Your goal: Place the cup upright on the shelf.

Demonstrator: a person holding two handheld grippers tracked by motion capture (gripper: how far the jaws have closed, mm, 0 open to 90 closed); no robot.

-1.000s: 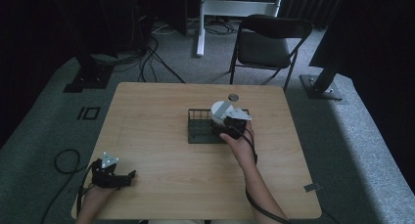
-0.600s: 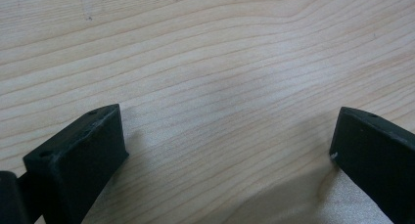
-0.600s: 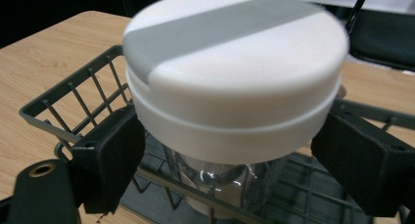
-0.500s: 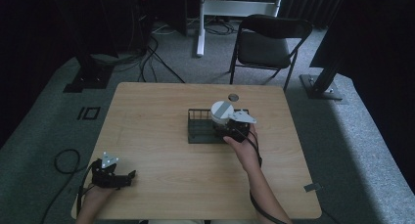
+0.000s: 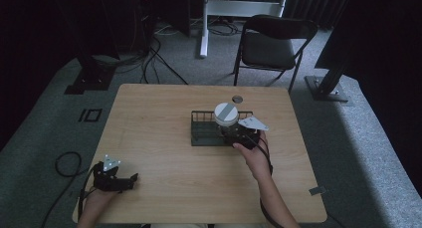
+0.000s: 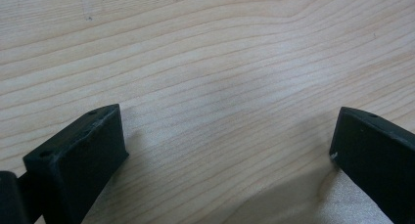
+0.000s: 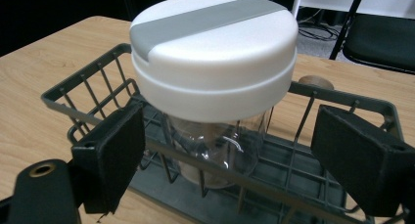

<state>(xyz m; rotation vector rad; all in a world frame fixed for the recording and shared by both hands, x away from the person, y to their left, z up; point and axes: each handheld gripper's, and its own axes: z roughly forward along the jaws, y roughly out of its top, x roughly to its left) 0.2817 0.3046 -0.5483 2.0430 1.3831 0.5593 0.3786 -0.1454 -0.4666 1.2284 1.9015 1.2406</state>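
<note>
A clear glass jar [image 5: 226, 113] [image 7: 214, 53] with a white lid crossed by a grey stripe stands upright in a dark wire basket [image 5: 204, 138] [image 7: 88, 87] at the table's middle. My right gripper [image 5: 234, 133] [image 7: 235, 136] is at the basket's near right side. It is open, its jaws either side of the jar's glass body below the lid and apart from it. My left gripper [image 5: 130, 180] [image 6: 227, 141] rests open on the bare wood near the front left corner, with nothing between its jaws.
A small round brown thing [image 5: 237, 98] [image 7: 315, 82] lies on the table [image 5: 159, 118] just behind the basket. A black folding chair [image 5: 271, 44] stands beyond the far edge. Cables run over the carpet at the left.
My right gripper has shifted slightly right and back toward the near edge. The jar stays in the basket. The left gripper has not moved.
</note>
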